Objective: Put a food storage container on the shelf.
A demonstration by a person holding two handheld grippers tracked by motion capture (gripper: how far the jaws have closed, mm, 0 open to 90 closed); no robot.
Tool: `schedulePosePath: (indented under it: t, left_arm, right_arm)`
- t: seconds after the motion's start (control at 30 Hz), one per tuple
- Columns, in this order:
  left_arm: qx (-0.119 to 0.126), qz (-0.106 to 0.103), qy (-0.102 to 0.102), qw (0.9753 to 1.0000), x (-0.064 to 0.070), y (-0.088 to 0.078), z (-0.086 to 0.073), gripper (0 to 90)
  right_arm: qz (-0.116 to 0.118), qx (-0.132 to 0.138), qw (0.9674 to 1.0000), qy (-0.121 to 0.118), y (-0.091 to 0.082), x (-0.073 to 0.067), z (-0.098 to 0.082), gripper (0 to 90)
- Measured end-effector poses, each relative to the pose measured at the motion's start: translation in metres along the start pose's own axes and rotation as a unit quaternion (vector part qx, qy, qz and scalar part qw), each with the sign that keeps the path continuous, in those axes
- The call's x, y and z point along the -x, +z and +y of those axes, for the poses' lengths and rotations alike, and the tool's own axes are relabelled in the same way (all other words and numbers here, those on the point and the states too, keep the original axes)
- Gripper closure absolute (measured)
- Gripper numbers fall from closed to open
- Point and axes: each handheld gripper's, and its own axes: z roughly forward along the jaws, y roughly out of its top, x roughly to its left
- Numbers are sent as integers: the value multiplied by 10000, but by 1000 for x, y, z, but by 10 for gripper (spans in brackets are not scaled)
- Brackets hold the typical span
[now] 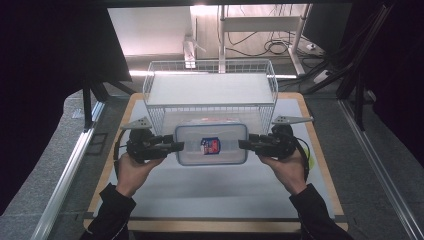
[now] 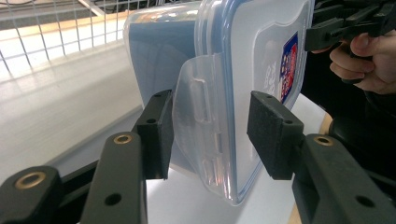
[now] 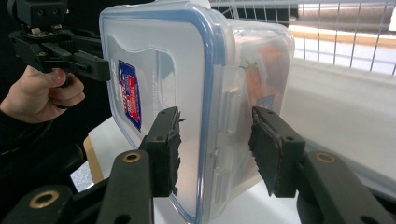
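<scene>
Bright overhead glare, dark edges

Wire basket (image 1: 210, 90) blocks beyond the container (image 1: 211, 145); near table (image 1: 210, 195) open.

Black sleeves (image 1: 112, 210), black claw (image 2: 208, 135) arms, brass-ringed screw holes, grey plates

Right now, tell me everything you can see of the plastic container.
The plastic container is a clear rectangular box with rounded corners. Its translucent lid has a blue seal rim, a red-and-blue sticker at the middle and a hinged latch flap at each short end. Something orange shows through one wall. It sits just in front of the wire basket. The left claw and right claw straddle its two ends, jaws open.
</scene>
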Motion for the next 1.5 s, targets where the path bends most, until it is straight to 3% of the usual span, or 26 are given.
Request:
schedulePosePath:
  t: [0.6, 0.97, 1.5]
  left_arm:
    - [123, 187, 148, 9996, -7, -11, 52, 512]
    - [91, 206, 210, 9995, -19, -13, 85, 511]
    - [53, 155, 101, 9998, -45, -5, 125, 509]
  right_arm:
    - [-55, 181, 9996, -224, -2, 2, 55, 535]
    - [-112, 326, 9992, -226, 0, 8, 83, 533]
    - [-211, 379, 9990, -121, 8, 27, 123, 530]
